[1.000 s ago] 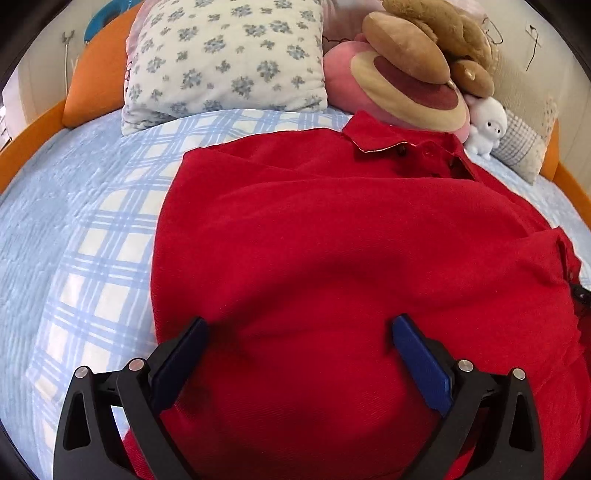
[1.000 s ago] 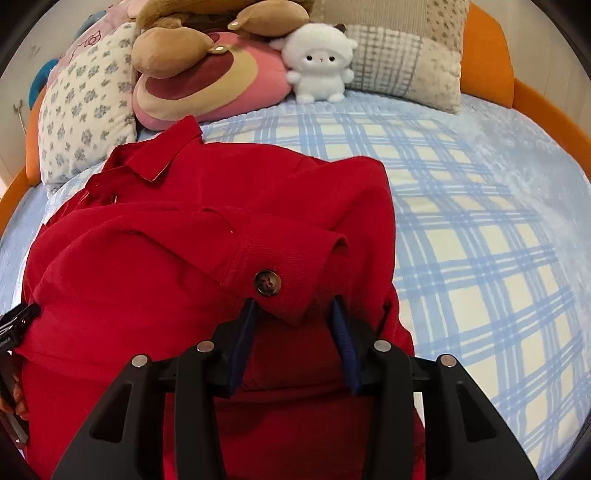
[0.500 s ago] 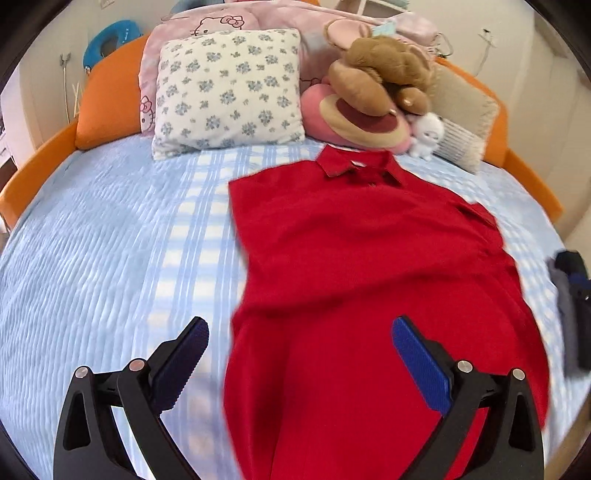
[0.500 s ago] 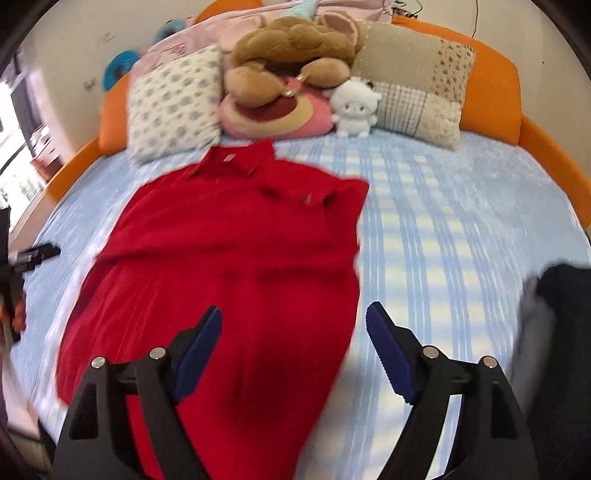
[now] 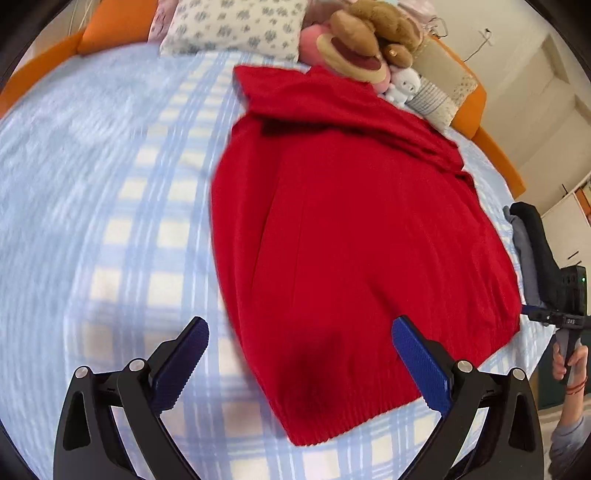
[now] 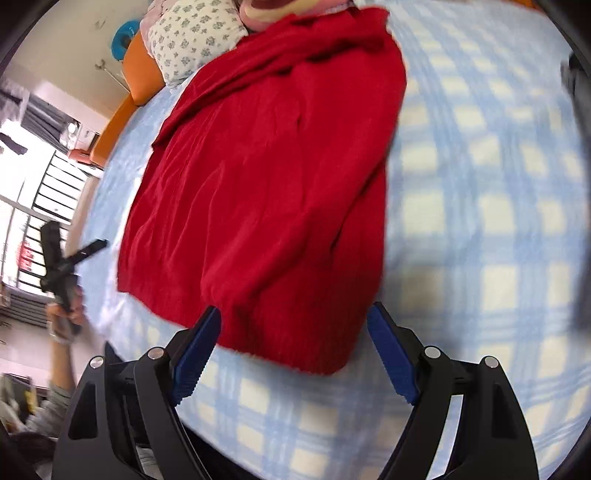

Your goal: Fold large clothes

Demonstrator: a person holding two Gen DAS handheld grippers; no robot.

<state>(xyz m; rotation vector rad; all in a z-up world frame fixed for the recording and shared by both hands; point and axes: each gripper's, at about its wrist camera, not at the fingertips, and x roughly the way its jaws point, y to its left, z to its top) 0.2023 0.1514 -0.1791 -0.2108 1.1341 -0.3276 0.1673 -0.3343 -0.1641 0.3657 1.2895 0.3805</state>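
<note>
Both grippers pulled back to bed's [image 5: 110, 206] foot edge; left gripper [image 5: 299, 358] and right gripper [image 6: 295, 347] released, jaws spread, over red shirt's [image 5: 351, 229] hem.

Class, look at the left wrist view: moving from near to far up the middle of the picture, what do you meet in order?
Left gripper → ribbed hem of the red shirt → shirt collar → floral pillow.

Both tools, left [image 5: 299, 354] and right [image 6: 295, 345], dropped to the red shirt's [image 5: 351, 236] hem.
</note>
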